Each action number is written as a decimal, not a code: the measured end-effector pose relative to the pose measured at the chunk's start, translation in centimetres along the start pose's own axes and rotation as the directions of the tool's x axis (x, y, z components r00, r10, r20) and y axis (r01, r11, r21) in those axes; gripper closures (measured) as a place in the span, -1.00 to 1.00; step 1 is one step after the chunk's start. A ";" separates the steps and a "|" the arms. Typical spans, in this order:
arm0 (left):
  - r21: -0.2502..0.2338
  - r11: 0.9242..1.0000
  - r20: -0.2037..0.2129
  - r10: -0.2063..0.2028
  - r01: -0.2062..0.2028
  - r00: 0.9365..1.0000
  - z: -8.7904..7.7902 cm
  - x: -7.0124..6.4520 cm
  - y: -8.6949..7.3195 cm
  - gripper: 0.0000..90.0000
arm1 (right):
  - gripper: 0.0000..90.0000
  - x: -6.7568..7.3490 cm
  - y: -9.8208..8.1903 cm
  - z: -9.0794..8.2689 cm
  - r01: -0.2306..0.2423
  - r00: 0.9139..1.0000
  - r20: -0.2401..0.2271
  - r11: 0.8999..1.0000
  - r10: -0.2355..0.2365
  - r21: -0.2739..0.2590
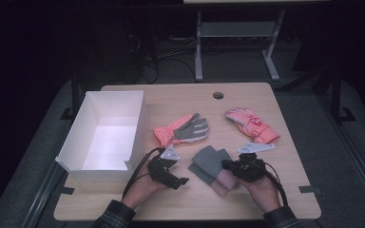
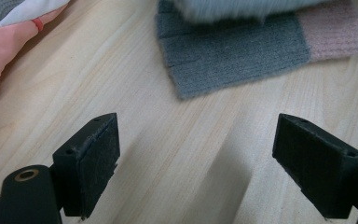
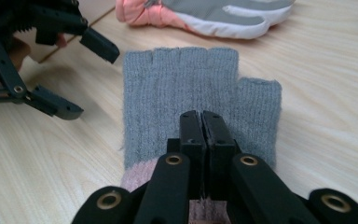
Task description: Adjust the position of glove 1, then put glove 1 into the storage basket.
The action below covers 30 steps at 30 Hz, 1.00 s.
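Two grey knit fingerless gloves with pink cuffs lie overlapped near the table's front. My right gripper [image 3: 200, 119] [image 1: 228, 165] is shut on the upper grey knit glove [image 3: 182, 84] [image 1: 208, 158], pinching it near the cuff; in the left gripper view this glove [image 2: 233, 9] is a blur above the lower glove [image 2: 233, 51] [image 1: 222, 184]. My left gripper [image 1: 180, 171] [image 2: 200, 140] [image 3: 86, 77] stands open just left of the gloves, low over bare wood, with nothing between its jaws.
A white open box [image 1: 114, 93] stands at the left. A pink glove with a grey palm [image 1: 183, 129] [image 3: 205, 11] lies behind the knit pair, and a second pink glove [image 1: 252, 124] lies at the right. A cable hole [image 1: 218, 95] sits near the far edge.
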State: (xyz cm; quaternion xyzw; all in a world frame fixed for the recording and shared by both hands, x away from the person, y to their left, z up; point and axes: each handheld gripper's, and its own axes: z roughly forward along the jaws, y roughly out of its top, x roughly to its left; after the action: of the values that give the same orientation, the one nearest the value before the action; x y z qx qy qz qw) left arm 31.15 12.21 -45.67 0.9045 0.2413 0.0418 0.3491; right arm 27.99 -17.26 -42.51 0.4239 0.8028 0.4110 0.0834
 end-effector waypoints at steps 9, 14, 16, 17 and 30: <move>0.002 1.000 -0.001 0.000 0.000 1.000 0.1 -0.1 0.0 -0.68 | 0.96 0.5 -0.3 1.2 0.008 1.000 0.002 0.999 -0.008 0.038; 0.016 1.000 0.002 0.010 -0.010 1.000 0.1 0.0 0.0 -0.68 | 0.95 0.6 -0.5 1.5 0.006 1.000 -0.001 0.999 -0.006 0.051; 0.016 1.000 0.003 0.009 -0.009 1.000 0.2 0.0 0.0 -0.68 | 0.94 0.8 -0.6 1.7 0.009 1.000 -0.004 0.998 -0.009 0.055; 0.017 1.000 0.003 0.009 -0.009 1.000 0.2 0.0 0.0 -0.68 | 0.91 0.8 -0.6 1.9 0.011 1.000 -0.010 0.998 -0.011 0.057; -0.011 1.000 0.014 0.000 0.001 1.000 -0.5 -0.6 0.2 -0.13 | 0.99 -1.6 -0.7 -1.4 0.101 0.995 0.002 0.995 -0.101 -0.024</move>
State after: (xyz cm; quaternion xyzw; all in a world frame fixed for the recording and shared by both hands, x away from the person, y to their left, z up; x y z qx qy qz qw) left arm 30.58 12.06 -45.14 0.9027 0.2388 0.0367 0.3559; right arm 27.90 -19.47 -42.45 0.3818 0.8182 0.4156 0.1096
